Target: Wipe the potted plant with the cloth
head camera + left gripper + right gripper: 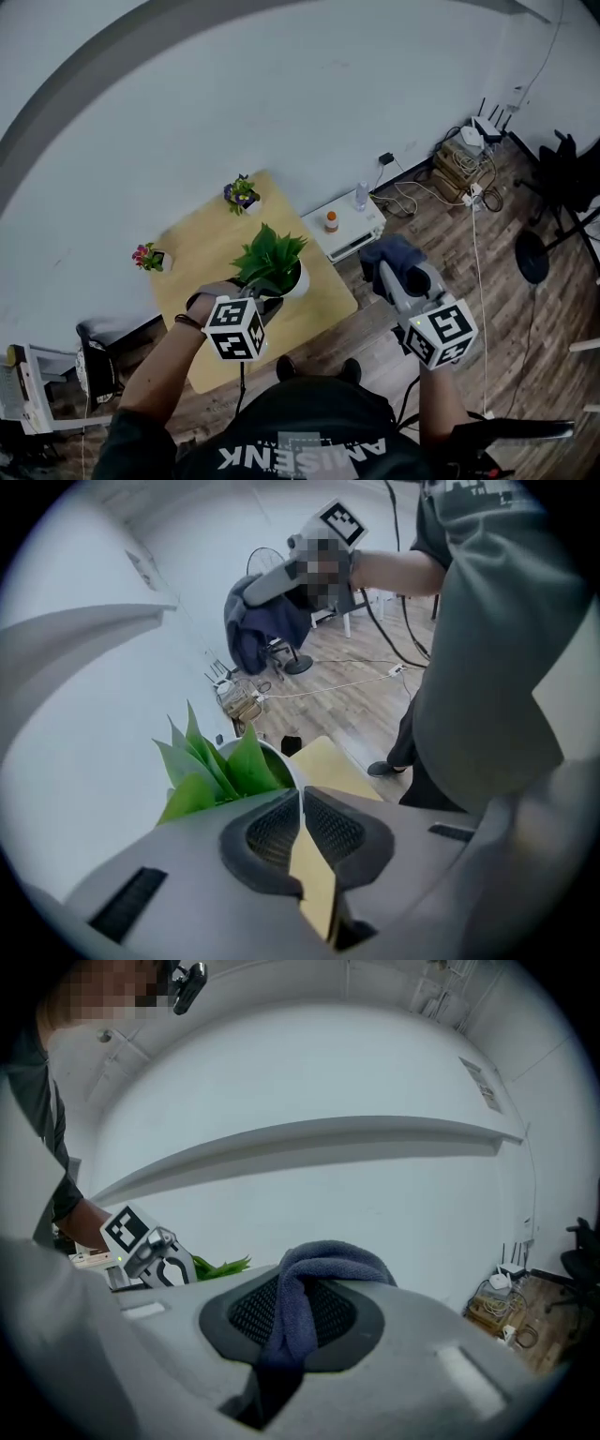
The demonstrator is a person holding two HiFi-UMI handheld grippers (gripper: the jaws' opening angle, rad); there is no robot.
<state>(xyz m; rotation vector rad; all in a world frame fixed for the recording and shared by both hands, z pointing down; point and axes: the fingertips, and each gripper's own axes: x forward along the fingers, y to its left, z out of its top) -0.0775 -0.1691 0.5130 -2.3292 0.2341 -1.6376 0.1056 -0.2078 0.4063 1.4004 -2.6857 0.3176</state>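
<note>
Partly hidden behind the left tool [302, 802], the potted plant [272, 260] stands near the right-hand edge of the surface [202, 246], showing only leaves and a sliver of rim. That tool tilts steeply down, jaws together with nothing visible between them. Beyond that edge, over open floor [450, 234], the right tool [298, 1309] points nearly level, clamped on the cloth [330, 1260].

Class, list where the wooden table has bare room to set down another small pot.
Bare wood lies between the purple-flowered pot, the pink-flowered pot and the potted plant, and at the right corner of the table. It is crowded near the left gripper.
</note>
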